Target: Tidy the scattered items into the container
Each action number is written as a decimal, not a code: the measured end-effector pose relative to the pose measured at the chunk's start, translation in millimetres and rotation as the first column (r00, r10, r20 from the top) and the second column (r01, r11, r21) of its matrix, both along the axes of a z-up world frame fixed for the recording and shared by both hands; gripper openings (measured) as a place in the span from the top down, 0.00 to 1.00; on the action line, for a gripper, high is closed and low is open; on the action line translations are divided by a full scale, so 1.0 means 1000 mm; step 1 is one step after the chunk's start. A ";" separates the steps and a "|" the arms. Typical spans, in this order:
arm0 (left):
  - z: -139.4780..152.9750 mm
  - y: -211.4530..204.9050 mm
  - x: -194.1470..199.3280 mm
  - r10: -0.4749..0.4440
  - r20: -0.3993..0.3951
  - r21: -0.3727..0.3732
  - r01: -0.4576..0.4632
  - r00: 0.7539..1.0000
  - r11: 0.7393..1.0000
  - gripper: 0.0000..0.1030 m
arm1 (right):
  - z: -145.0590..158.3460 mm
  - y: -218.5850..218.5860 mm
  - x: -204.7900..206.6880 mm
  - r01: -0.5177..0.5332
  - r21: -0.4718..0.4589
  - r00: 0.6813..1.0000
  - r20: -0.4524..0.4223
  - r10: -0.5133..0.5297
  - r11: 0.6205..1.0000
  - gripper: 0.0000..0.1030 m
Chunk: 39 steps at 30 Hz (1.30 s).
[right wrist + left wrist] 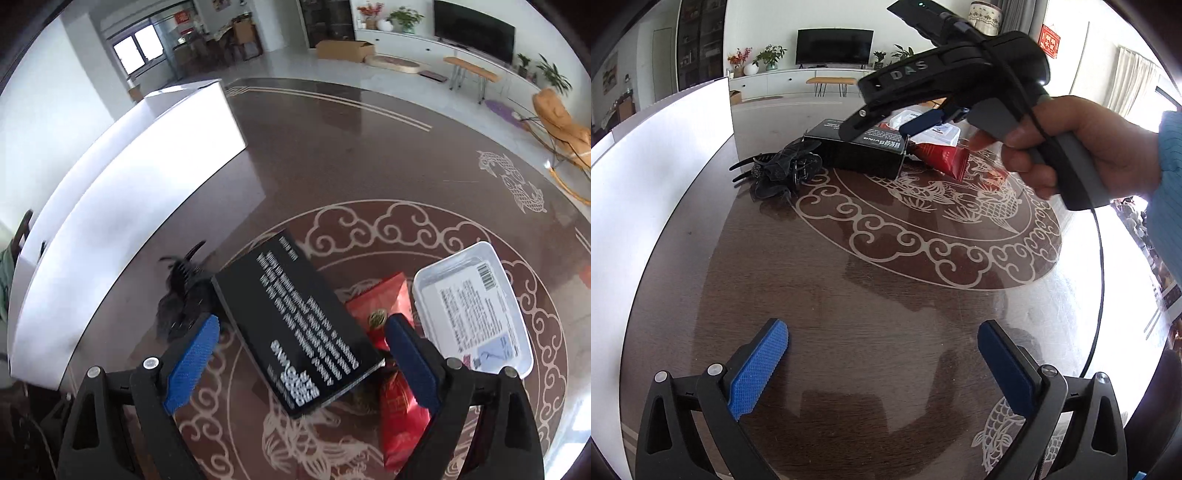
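On the dark patterned table, a black box with white print (295,332) lies beside a black hair clip (181,291), a red packet (384,302) and a white plastic case with a label (472,306). My right gripper (301,354) hovers over the black box, its blue pads standing apart on either side and not pressing on it. In the left wrist view a hand holds that right gripper (877,134) above the black box (864,151), near the hair clip (779,170) and red packet (942,155). My left gripper (882,354) is open over bare table, holding nothing.
A large white container (147,147) stands on the table's left side, also seen as a white wall (657,166) in the left wrist view. The table (886,277) is glossy with a pale cloud-and-fish pattern. A black cable hangs from the right gripper's handle.
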State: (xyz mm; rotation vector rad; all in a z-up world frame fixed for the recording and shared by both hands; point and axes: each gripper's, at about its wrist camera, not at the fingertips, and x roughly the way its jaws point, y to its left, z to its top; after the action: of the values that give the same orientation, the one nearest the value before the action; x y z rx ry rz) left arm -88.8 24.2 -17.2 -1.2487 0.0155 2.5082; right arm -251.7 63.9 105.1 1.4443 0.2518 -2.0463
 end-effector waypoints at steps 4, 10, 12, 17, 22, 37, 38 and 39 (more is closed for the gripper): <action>-0.001 0.003 -0.001 0.001 0.000 -0.022 -0.001 1.000 1.000 0.00 | 0.019 0.022 0.034 0.002 0.000 1.000 -0.027 -0.002 1.000 0.12; -0.001 0.000 -0.002 0.000 0.001 -0.004 0.000 1.000 1.000 0.00 | 0.037 0.001 -0.008 0.178 -0.083 0.964 -0.188 -0.191 0.981 0.12; -0.001 -0.002 -0.002 0.001 0.001 0.012 -0.001 1.000 1.000 0.00 | 0.025 -0.023 -0.036 0.210 -0.042 0.957 -0.195 -0.214 0.977 0.12; 0.000 -0.003 0.000 -0.001 0.001 0.012 0.001 1.000 1.000 0.00 | -0.015 -0.051 -0.068 0.209 0.181 0.968 -0.181 -0.176 0.961 0.11; 0.001 -0.001 0.000 -0.003 0.002 -0.015 0.003 1.000 1.000 0.00 | -0.023 -0.022 -0.016 0.097 0.208 0.995 -0.033 -0.092 0.973 0.12; 0.013 -0.052 -0.088 0.306 0.137 0.166 -0.326 0.942 0.931 0.00 | -0.020 0.101 0.222 0.281 -0.024 0.926 -0.256 -0.277 0.959 0.11; 0.014 -0.053 -0.101 0.331 0.150 0.172 -0.354 0.932 0.919 0.00 | -0.022 0.100 0.224 0.278 -0.016 0.923 -0.274 -0.271 0.960 0.11; 0.014 -0.054 -0.112 0.355 0.162 0.181 -0.381 0.921 0.907 0.00 | -0.024 0.099 0.222 0.275 -0.002 0.921 -0.285 -0.264 0.961 0.10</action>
State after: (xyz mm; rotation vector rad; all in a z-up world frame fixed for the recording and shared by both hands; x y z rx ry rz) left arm -200.4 -29.6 -2.7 -1.4256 -0.5524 2.6422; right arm -29.6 162.9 80.8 1.2597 0.2174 -2.4895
